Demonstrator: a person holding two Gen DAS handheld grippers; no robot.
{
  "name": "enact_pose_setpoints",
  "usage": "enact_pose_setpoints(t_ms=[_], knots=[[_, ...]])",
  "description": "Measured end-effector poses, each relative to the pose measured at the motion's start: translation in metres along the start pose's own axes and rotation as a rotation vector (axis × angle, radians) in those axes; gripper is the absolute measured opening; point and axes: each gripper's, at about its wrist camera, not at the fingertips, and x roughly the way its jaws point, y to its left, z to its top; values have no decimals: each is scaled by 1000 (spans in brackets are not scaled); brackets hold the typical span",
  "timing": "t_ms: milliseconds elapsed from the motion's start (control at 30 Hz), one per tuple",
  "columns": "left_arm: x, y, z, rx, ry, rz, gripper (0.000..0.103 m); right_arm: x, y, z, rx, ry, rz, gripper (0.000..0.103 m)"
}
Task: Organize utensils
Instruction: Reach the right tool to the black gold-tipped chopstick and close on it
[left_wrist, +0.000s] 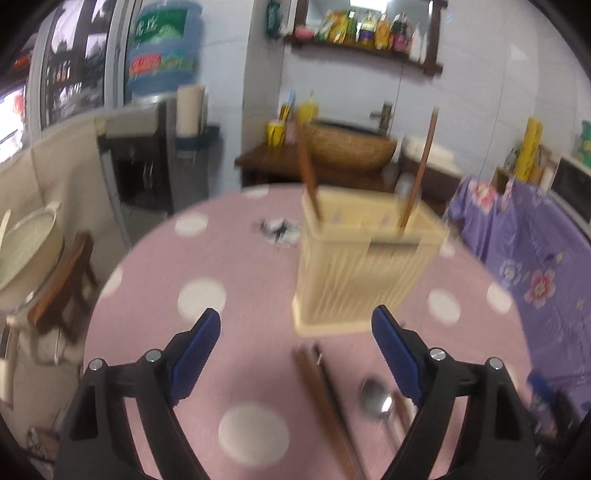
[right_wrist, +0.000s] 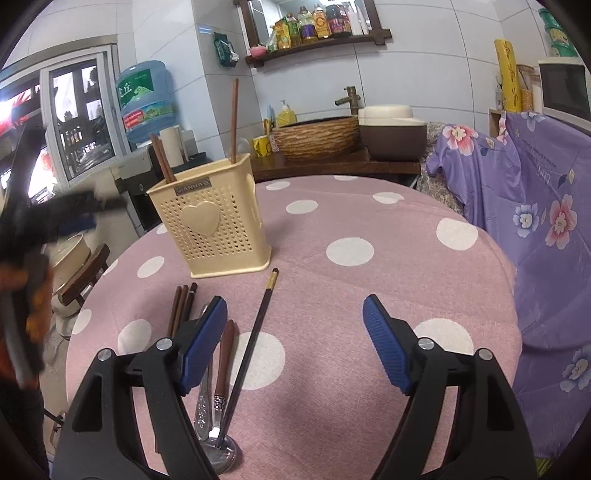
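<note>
Chopsticks (right_wrist: 181, 308), spoons (right_wrist: 205, 384) and one dark chopstick (right_wrist: 255, 339) lie on the dotted table (right_wrist: 369, 288) before the cream holder (right_wrist: 210, 225). Left gripper (left_wrist: 295, 328) and right gripper (right_wrist: 295, 317) both spread, empty.

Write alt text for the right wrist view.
An open blue-padded right claw hovers over a pink polka-dot tablecloth, holding nothing. Loose chopsticks and spoons lie by its left pad, before a cream perforated plastic utensil holder containing brown chopsticks.

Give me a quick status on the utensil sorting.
Left hand-held gripper open, empty; right hand-held gripper open, empty. Holder upright with chopsticks inside; more chopsticks and a spoon lie loose on the table. Nothing in the way.
</note>
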Motion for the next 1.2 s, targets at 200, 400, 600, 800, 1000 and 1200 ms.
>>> enact_pose_setpoints(t_ms=[200, 400, 600, 800, 1000, 1200], knots=[[29, -2, -61, 6, 180, 12, 53, 8, 4, -7, 2, 30, 12, 76], [42, -19, -83, 57, 213, 30, 53, 8, 7, -11, 3, 41, 20, 76], [49, -17, -93, 49, 234, 25, 54, 11, 9, -12, -3, 53, 22, 76], [42, 10, -91, -16, 245, 63, 55, 22, 11, -11, -38, 85, -13, 76], [38, 21, -80, -73, 207, 66, 55, 59, 27, -2, -93, 173, 9, 65], [46, 26, -71, -112, 198, 86, 55, 107, 47, 9, -133, 248, -18, 49]])
